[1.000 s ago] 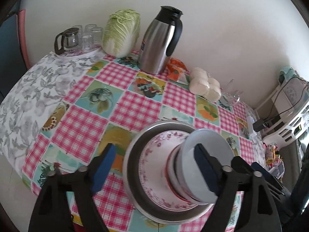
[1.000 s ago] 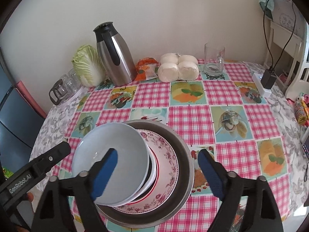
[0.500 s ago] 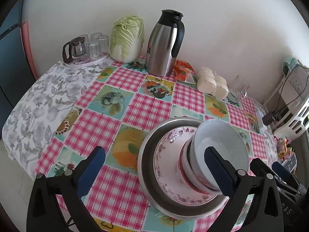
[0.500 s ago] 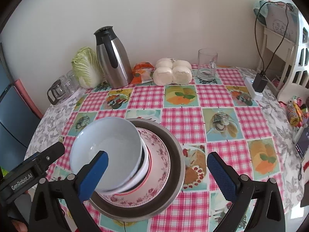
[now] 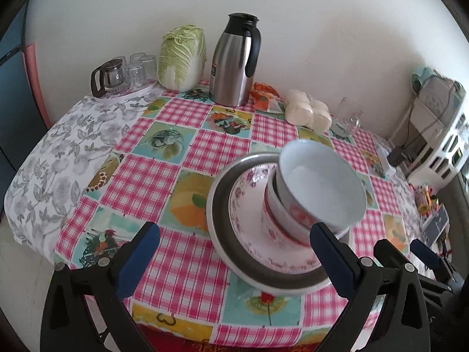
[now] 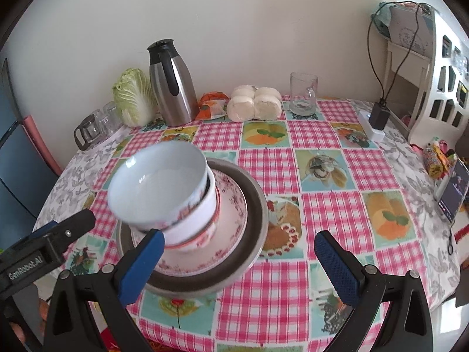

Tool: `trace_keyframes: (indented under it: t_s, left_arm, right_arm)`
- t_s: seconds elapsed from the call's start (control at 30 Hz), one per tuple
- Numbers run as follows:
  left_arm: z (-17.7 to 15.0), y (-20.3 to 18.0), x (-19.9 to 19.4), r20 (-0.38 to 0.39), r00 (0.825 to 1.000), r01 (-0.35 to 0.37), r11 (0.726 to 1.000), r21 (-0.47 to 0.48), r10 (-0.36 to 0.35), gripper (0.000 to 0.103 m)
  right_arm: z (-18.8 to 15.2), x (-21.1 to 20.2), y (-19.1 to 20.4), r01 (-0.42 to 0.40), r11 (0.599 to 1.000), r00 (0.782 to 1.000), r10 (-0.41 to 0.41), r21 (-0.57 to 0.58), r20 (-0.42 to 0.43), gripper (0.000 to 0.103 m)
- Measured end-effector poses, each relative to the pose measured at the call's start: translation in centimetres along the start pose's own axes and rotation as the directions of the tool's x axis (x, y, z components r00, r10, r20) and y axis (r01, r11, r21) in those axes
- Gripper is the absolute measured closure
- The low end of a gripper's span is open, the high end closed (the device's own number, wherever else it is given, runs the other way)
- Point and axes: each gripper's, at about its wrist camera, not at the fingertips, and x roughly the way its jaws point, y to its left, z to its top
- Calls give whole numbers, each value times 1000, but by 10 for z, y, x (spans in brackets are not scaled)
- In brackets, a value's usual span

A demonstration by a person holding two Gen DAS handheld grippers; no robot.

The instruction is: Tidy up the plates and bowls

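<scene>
A stack of dishes stands on the checked tablecloth. At the bottom is a wide metal plate (image 5: 217, 205) (image 6: 259, 205), and on it a pink floral plate (image 5: 249, 205) (image 6: 231, 205). Red-patterned bowls sit on that, topped by a white bowl (image 5: 322, 182) (image 6: 158, 182) that leans a little. My left gripper (image 5: 234, 230) is open just short of the stack on the near side, touching nothing. My right gripper (image 6: 239, 237) is also open and empty, its left finger in front of the bowls. In the right wrist view the left gripper (image 6: 58, 234) shows at the lower left.
At the back stand a steel thermos jug (image 5: 234, 64) (image 6: 173, 88), a cabbage (image 5: 181, 55), a tray with a glass teapot (image 5: 108, 76) and glasses, bagged white buns (image 6: 253, 107) and a glass mug (image 6: 303, 94). A power strip (image 6: 372, 123), a white shelf and a phone (image 6: 451, 193) are on the right.
Both grippers opened wider and drew back from the stack toward the near table edge. The stack has stayed where it was.
</scene>
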Motion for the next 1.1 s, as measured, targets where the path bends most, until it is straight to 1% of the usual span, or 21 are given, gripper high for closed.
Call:
trace_keyframes:
  t_s: [0.2,0.3,0.4,0.67,0.77,0.93,1.1]
  left_arm:
    - [-22,-4,0,-29,998,-55,996,65,57,1]
    - [-33,-3,1,-52,996,-62,995,75,66,1]
    - [-40,-1,4,-83,992,-86,994,73,92,1]
    - [-52,-2,5,-108,989,-88,991,105,99,1]
    - [-54,-3,5,-113,988,-94,988,119,108,1]
    - [-55,-4,10,-133,984,-101,986,133,119,1]
    - [-56,0,16,-156,981,-97,988,123,116,1]
  right_arm:
    - [-23,1,-8,13,1000,1000,-12,7,-28,0]
    - [-32,3,-9,17,1000,999,-17,2,-44,0]
    - [-40,5,-10,22,1000,998,-23,-9,-57,0]
    - [-56,7,-4,51,998,996,-54,-46,-76,0]
    - [-60,8,-2,49,997,995,-53,-56,-80,0]
    - [-61,9,-4,61,997,995,-65,-51,-82,0]
    - [-60,11,-4,70,996,994,-74,-49,-84,0]
